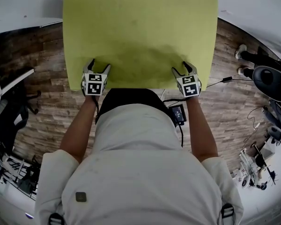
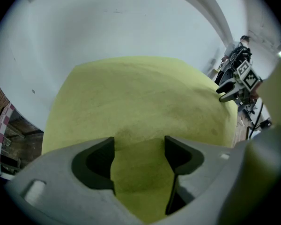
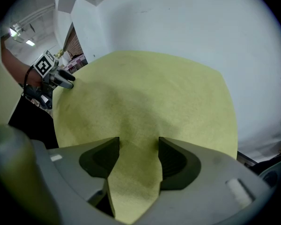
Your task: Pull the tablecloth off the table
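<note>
Just below mid-frame, the left gripper [image 1: 99, 64] and right gripper [image 1: 181, 68] rest at the near edge of the tablecloth [image 1: 140, 27], fingers spread wide and clamping nothing, with cloth lying between them. The cloth runs flat away from both toward the frame's top, and each gripper is equally close to its own corner.

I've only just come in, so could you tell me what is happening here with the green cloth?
A person stands at the near edge of a yellow-green tablecloth, holding a gripper in each hand. The left gripper and the right gripper are both set at that edge, one toward each corner. Each has its jaws open with the cloth between them, not clamped. The cloth lies spread out flat, so the pull has not yet begun.
</note>
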`<state>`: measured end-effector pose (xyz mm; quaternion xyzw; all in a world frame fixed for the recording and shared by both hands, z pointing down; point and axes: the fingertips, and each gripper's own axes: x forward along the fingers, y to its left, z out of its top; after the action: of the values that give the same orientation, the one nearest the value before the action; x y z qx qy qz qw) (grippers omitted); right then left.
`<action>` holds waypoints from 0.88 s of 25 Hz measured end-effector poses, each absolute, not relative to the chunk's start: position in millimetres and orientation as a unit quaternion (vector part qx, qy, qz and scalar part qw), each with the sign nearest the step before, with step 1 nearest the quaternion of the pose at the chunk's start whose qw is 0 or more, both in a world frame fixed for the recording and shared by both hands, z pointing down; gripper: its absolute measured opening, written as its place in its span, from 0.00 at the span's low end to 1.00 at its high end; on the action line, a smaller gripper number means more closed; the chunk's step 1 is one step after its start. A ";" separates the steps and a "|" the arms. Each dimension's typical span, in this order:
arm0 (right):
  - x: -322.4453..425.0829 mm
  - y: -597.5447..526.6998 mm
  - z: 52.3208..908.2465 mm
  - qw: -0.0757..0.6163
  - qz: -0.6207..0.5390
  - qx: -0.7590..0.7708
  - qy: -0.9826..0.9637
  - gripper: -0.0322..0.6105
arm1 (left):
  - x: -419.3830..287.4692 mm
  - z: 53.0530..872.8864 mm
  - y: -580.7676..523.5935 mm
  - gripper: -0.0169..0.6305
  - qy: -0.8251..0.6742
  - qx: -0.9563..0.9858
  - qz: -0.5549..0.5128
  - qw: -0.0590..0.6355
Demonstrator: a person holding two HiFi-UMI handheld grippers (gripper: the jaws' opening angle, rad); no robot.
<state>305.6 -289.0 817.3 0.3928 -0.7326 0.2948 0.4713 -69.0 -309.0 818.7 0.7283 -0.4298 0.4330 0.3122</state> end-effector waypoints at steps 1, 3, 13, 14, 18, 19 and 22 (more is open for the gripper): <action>304.7 -289.6 817.2 0.470 0.295 0.393 -0.733 0.46 | -68.5 818.1 -309.4 0.56 -0.429 0.728 0.432 0.313; 303.2 -290.7 816.9 0.468 0.294 0.395 -0.734 0.41 | -67.0 816.9 -310.9 0.52 -0.428 0.731 0.429 0.315; 295.9 -296.9 813.9 0.452 0.295 0.399 -0.741 0.09 | -65.1 815.0 -319.6 0.11 -0.411 0.740 0.415 0.333; 295.0 -295.6 811.1 0.451 0.294 0.398 -0.743 0.08 | -63.4 813.8 -317.6 0.06 -0.408 0.742 0.414 0.334; 293.0 -294.4 800.7 0.442 0.288 0.399 -0.750 0.07 | -60.6 806.3 -314.4 0.03 -0.413 0.746 0.407 0.328; 293.3 -294.6 797.5 0.438 0.286 0.400 -0.753 0.07 | -60.0 803.5 -314.5 0.03 -0.415 0.747 0.403 0.328; 294.9 -295.5 786.6 0.426 0.278 0.404 -0.760 0.07 | -57.6 792.2 -314.8 0.03 -0.420 0.749 0.396 0.324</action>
<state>294.9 -295.5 786.6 0.4039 -0.7602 0.2779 0.4263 -57.6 -314.8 792.2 0.7494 -0.4202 0.3958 0.3242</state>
